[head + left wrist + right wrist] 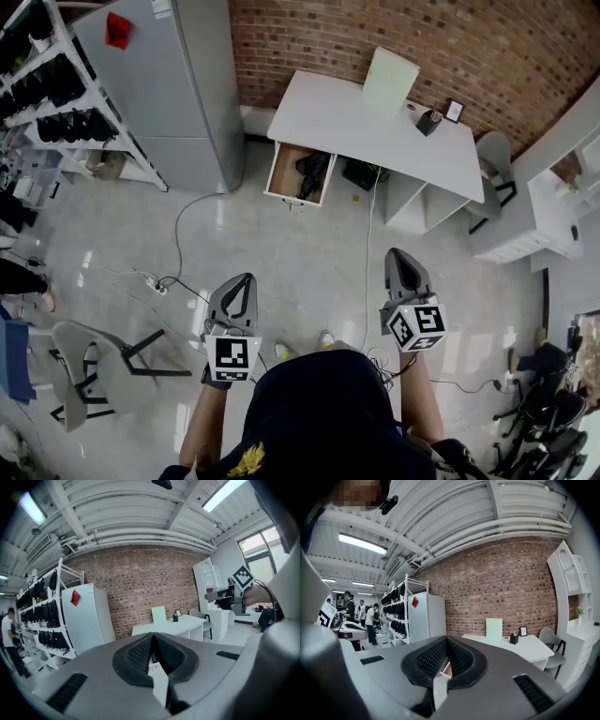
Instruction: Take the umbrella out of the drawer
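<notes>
The pale floor [309, 234] stretches out ahead of both my hand-held grippers to a brick wall [375, 37] at the far end. A tall grey cabinet [178, 84] stands against that wall, ahead and to the left of my left hand-held gripper [247, 278]. The white worktop [347, 122] sits well beyond both tips, roughly between the lines the two point along. Its drawer [281, 173] is pulled out toward me, well apart from either tool and slightly nearer the left one's line.

I hold both hand-held grippers out over the floor, side by side and apart from each other. The left one's jaws are pressed together with nothing between them. The right hand-held gripper [396, 253] is the same – jaws fully together, empty.

The umbrella [311, 173] – a dark, folded shape – lies inside the open drawer, far ahead of both. A small dark pen pot [428, 122] stands on the worktop, beyond the right tool's tips.
</notes>
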Tool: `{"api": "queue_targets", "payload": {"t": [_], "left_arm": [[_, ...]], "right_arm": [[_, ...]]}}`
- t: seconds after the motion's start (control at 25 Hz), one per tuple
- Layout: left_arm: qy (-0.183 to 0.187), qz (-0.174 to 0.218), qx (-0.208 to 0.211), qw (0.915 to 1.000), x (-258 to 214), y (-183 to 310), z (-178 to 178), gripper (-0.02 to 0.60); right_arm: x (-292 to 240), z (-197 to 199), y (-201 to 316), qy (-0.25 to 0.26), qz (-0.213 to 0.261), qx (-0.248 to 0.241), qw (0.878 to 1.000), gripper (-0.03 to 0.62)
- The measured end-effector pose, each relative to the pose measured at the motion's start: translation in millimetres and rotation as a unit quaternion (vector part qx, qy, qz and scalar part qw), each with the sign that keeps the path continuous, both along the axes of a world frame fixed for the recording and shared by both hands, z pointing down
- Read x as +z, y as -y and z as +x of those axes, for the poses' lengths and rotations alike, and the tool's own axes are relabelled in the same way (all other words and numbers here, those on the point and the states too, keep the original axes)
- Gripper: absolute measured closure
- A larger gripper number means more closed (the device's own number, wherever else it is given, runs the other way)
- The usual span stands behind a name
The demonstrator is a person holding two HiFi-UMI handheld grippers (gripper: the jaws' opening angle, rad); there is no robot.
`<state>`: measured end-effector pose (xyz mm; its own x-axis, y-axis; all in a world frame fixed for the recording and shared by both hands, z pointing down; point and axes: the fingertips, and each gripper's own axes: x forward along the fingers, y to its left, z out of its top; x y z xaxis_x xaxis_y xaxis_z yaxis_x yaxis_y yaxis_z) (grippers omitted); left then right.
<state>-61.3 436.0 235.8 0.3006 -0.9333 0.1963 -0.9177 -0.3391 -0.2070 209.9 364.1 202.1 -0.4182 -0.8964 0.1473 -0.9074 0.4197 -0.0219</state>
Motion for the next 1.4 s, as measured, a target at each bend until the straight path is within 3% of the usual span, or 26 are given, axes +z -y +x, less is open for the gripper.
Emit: {"api": "queue_targets", "payload": {"t": [0.44, 0.76, 0.88, 1.04, 1.24, 1.32, 1.4], "left_arm": [[-0.027, -0.031, -0.070, 0.9967, 40, -42, -94, 0.563], [-0.017, -0.029, -0.079, 0.9963, 40, -27, -115, 0.563], [-0.013, -0.032, -0.081, 0.9962, 37, -10, -121, 0.563], [-0.001, -0.040, -0.078, 0.9962, 41, 21, -125, 0.563], [0.101, -0.005, -0.049, 0.9936, 36, 93, -117, 0.563], [0.119, 0.007, -0.049, 0.9916, 31, 133, -118, 0.563], [0.115, 0.019, -0.042, 0.9923, 16, 184, -118, 0.563]], "right_arm": [[19, -87, -26, -0.032, -0.006, -0.057, 0.998, 0.569], [19, -104, -5, -0.028, 0.005, -0.055, 0.998, 0.558], [25, -108, 13, -0.017, -0.002, -0.052, 0.999, 0.471], [37, -118, 50, 0.000, -0.010, -0.055, 0.998, 0.403], [49, -133, 124, 0.021, -0.006, -0.084, 0.996, 0.293], [50, -141, 164, 0.032, -0.005, -0.096, 0.995, 0.228], [54, -149, 207, 0.040, -0.011, -0.102, 0.994, 0.182]]}}
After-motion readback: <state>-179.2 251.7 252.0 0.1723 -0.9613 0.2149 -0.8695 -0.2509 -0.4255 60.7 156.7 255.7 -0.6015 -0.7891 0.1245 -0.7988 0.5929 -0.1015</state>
